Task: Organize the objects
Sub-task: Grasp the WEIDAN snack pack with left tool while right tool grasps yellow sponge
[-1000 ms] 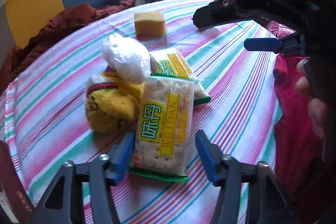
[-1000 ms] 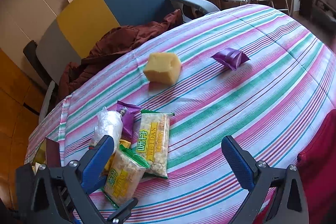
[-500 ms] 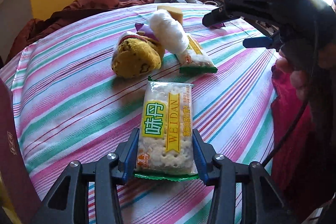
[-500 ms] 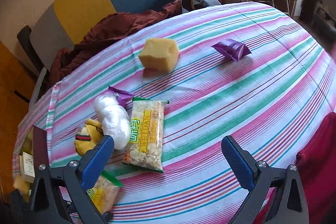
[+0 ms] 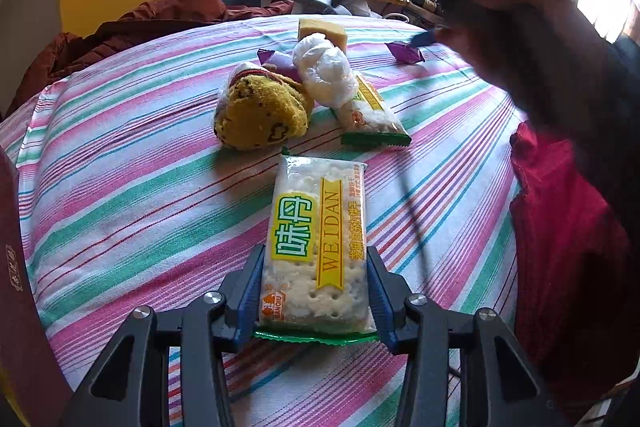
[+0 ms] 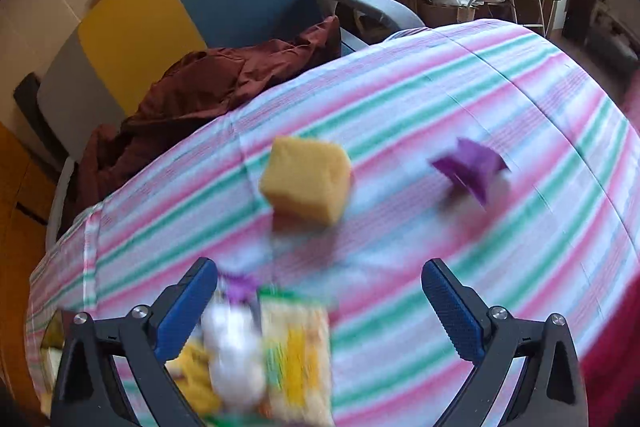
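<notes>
On the desk (image 5: 120,163), covered with a pink, green and white striped cloth, the left tool (image 5: 312,291) grips a clear cracker packet with a yellow "WEIDAN" label and green ends (image 5: 316,243); its 2 blue pads (image 5: 250,291) press the packet's long sides near the closest end. The packet lies flat along the tool's line, apart from the other things.

Beyond it sits a cluster: a rolled yellow sock with dark spots in a clear wrapper (image 5: 260,115), a knotted white plastic bag (image 5: 324,75) resting on a 2nd cracker packet of the same kind (image 5: 372,115), and a small purple foil sachet (image 5: 276,61) behind them. Farther back stand a yellow sponge block (image 5: 324,29) and another purple foil sachet (image 5: 404,51), well apart from each other.

The right tool (image 6: 320,311) hangs above the desk with its blue pads wide apart and nothing pressed between them. Its view is blurred; the white bag (image 6: 234,351) and cracker packet (image 6: 296,359) show below its left pad, with the sponge (image 6: 306,183) and sachet (image 6: 472,167) ahead. In the left view the person's right hand (image 5: 520,39) appears dark and blurred at upper right.

A blue and yellow chair (image 6: 192,11) holding a brown garment (image 6: 208,87) stands behind the desk.
</notes>
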Tool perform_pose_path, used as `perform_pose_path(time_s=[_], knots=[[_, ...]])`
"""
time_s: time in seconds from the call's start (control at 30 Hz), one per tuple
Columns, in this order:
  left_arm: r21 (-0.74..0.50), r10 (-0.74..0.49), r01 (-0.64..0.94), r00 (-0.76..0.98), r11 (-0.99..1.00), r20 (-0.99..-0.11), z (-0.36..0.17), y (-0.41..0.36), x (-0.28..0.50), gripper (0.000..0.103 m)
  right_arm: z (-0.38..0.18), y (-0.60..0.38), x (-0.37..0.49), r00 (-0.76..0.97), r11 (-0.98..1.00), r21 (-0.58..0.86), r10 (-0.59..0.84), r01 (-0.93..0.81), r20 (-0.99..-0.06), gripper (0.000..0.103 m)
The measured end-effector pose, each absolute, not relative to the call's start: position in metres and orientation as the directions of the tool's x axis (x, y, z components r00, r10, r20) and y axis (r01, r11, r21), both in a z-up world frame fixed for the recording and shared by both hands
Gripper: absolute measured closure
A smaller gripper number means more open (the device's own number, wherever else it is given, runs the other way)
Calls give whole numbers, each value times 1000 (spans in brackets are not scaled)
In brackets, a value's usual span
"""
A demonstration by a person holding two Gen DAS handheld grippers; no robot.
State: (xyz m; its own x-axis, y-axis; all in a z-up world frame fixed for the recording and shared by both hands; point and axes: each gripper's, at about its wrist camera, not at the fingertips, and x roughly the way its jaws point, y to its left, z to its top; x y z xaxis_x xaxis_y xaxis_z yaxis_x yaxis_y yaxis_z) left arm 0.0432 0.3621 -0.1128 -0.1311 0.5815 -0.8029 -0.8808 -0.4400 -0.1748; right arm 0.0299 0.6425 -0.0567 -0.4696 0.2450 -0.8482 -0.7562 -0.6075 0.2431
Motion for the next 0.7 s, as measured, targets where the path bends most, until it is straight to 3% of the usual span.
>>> perform_pose_path(time_s=[0.27,0.3,0.33,0.53,0.7], knots=[[-202,603,-878,-117,-435,-789,-115,361,38,56,-87,681,-33,-373,-588,167,248,-792,-894,1],[-200,604,-878,-119,-435,-788,-115,362,38,56,-91,683,-39,-356,-599,149,243,-787,-902,14],[-195,605,-880,-123,-433,-787,-116,362,39,56,-94,683,-44,-333,-616,121,242,-778,-911,44],[-175,608,-887,-138,-427,-782,-117,363,40,56,-64,650,-23,-403,-710,108,263,-696,-876,45],[-234,621,-865,-108,-444,-776,-113,357,34,56,-18,604,22,-526,-774,134,282,-619,-802,45]])
